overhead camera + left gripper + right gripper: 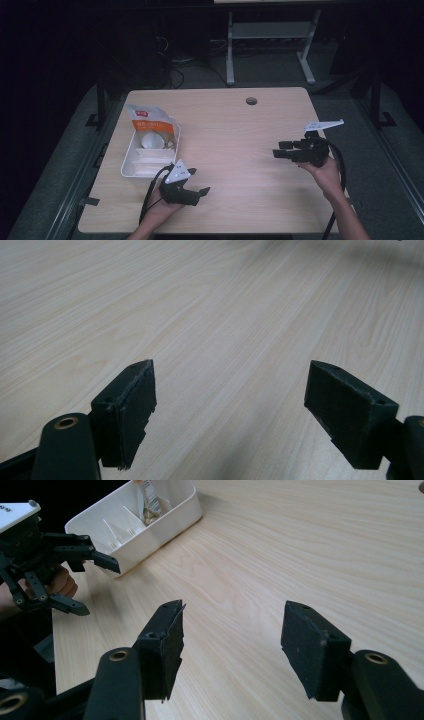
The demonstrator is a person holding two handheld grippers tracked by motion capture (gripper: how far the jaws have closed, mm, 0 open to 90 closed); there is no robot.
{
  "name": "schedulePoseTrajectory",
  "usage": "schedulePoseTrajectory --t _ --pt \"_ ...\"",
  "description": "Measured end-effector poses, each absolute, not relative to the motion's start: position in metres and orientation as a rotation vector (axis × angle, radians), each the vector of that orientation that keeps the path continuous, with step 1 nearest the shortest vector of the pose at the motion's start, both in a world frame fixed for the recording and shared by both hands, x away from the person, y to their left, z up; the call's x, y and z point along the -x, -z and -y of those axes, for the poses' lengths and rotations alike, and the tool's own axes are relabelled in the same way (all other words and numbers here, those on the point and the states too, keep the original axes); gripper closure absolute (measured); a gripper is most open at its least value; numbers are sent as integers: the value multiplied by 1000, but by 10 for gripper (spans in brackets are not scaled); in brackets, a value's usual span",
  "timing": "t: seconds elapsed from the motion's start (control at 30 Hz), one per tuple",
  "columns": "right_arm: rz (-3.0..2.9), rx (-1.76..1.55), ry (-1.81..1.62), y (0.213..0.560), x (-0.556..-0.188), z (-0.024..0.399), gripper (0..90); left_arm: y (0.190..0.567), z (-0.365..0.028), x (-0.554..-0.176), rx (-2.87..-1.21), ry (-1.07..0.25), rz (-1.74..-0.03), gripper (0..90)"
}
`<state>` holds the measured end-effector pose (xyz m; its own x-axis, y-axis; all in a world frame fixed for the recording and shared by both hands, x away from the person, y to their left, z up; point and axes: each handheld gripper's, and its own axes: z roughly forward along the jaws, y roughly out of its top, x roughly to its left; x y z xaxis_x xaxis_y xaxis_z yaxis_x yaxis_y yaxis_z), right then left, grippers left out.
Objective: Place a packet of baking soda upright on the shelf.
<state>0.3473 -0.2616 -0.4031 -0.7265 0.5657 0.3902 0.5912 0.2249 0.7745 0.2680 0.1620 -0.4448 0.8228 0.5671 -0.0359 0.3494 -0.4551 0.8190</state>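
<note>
A white tray [131, 165] sits near the nine o'clock edge of a pale wood table [235, 150], an orange-and-white packet [150, 125] lying propped across its far end, with white items too small to identify inside. Just beside the tray's near corner, toward seven o'clock, a person's left hand [161, 207] holds the left gripper [196, 186] over the tabletop, its jaws spread wide with nothing between them, a grey three-cornered plate [178, 172] on top. Well apart, at about four o'clock, the right hand [327, 172] holds the right gripper [281, 150] pointing toward nine o'clock, jaws likewise wide and empty above bare wood. A small round hole [251, 101] marks the table near twelve o'clock, and beyond the table metal legs [230, 50] stand on a dark floor.
</note>
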Motion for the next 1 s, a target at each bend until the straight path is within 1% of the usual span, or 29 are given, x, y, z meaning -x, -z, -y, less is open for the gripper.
schedulePoseTrajectory --t 0.53,1.0 --pt "2434 1219 1529 420 -328 281 401 445 -163 -269 -2092 -299 -680 203" --pt "2456 1220 1477 438 -309 282 397 446 -162 -269 -2087 -291 -689 203"
